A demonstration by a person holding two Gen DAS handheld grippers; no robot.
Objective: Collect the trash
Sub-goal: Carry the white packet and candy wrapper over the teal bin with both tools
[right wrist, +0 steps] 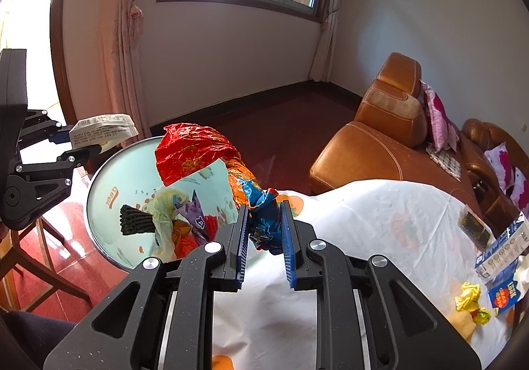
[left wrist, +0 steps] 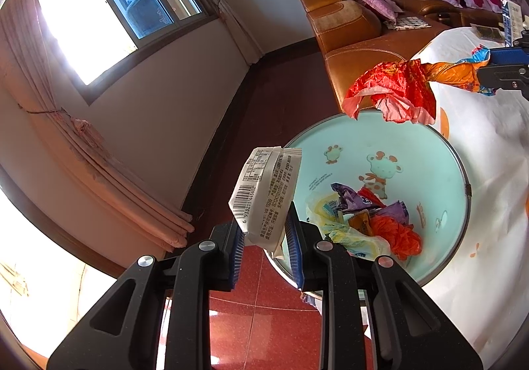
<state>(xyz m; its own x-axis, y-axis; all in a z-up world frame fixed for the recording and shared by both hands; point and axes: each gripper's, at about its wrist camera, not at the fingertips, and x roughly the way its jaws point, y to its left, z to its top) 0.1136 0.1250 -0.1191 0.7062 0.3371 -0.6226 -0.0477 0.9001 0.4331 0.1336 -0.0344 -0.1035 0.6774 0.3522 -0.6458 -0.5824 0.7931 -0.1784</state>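
Trash is in transit to the basin (left wrist: 439, 158), a round pale-green bowl with cartoon animals printed inside, standing at the edge of the bench (right wrist: 363, 221) under its white printed cover.

Left tongs (left wrist: 264, 234): pinching the lower end of a white wrapper (left wrist: 264, 191) with a barcode; the packet stands up and out from the pads, at about nine o'clock of the basin rim in the left wrist view, partly outside it.

Right tongs (right wrist: 263, 231): pinching the blue end of a long crumpled foil bag (right wrist: 198, 152), whose red and orange part hangs out over the basin at about twelve o'clock of the tongs in the right wrist view.

Basin contents: yellow plastic, purple and orange wrappers, and a dark ridged piece (right wrist: 135, 219), heaped low on the near side.

Assessment: both pieces appear ready to drop. The white wrapper needs carrying further inward first, since released where it is it may slip past the rim to the red floor (left wrist: 251, 304). The foil bag is light and long; lowering it close to the heap before spreading the pads should keep it from drifting or draping over the rim.

Outstanding: a yellow crumpled wrapper (right wrist: 467, 295) and boxes remain on the bench at about three o'clock
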